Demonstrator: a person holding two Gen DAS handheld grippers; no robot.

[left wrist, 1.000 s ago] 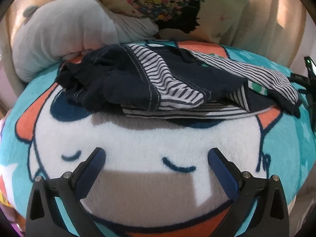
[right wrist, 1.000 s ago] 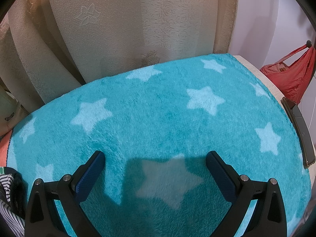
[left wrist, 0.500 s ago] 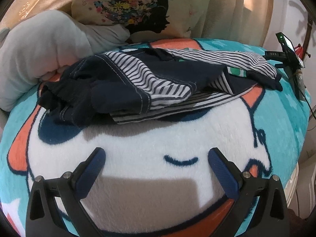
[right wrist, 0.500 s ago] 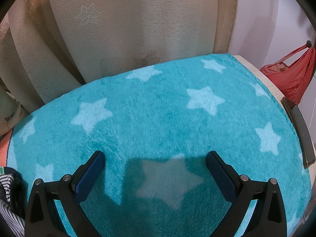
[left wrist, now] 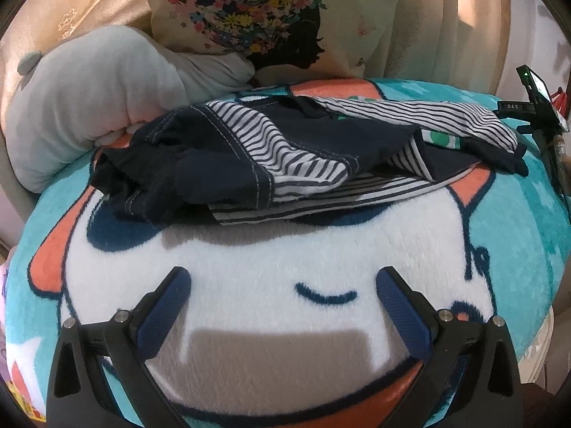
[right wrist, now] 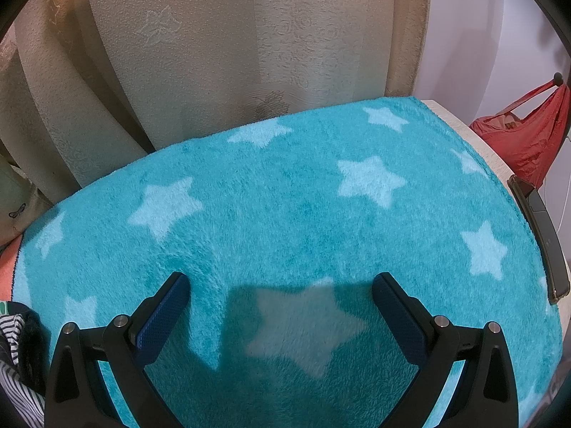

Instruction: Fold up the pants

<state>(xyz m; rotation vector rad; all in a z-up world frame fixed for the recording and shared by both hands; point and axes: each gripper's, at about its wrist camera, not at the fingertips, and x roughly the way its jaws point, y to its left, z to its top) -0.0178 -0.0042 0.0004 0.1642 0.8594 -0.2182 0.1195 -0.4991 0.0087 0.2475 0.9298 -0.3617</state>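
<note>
Dark navy pants with white-striped panels point(left wrist: 285, 160) lie crumpled across the far part of a plush cartoon blanket point(left wrist: 271, 260). My left gripper point(left wrist: 285, 296) is open and empty, hovering over the white part of the blanket, short of the pants. My right gripper point(right wrist: 280, 303) is open and empty over the teal star-patterned part of the blanket point(right wrist: 285, 214). An edge of the pants point(right wrist: 14, 342) shows at the lower left of the right wrist view.
A grey pillow point(left wrist: 92, 92) and a floral cushion point(left wrist: 257, 18) lie behind the pants. A phone on a stand point(left wrist: 535, 100) is at the right. Curtains point(right wrist: 232, 42) hang behind; a red bag point(right wrist: 528, 132) and a dark device point(right wrist: 539, 235) sit right.
The left gripper view has shifted sideways and back, ending a little nearer the pants. The right gripper has not moved. Both stay open.
</note>
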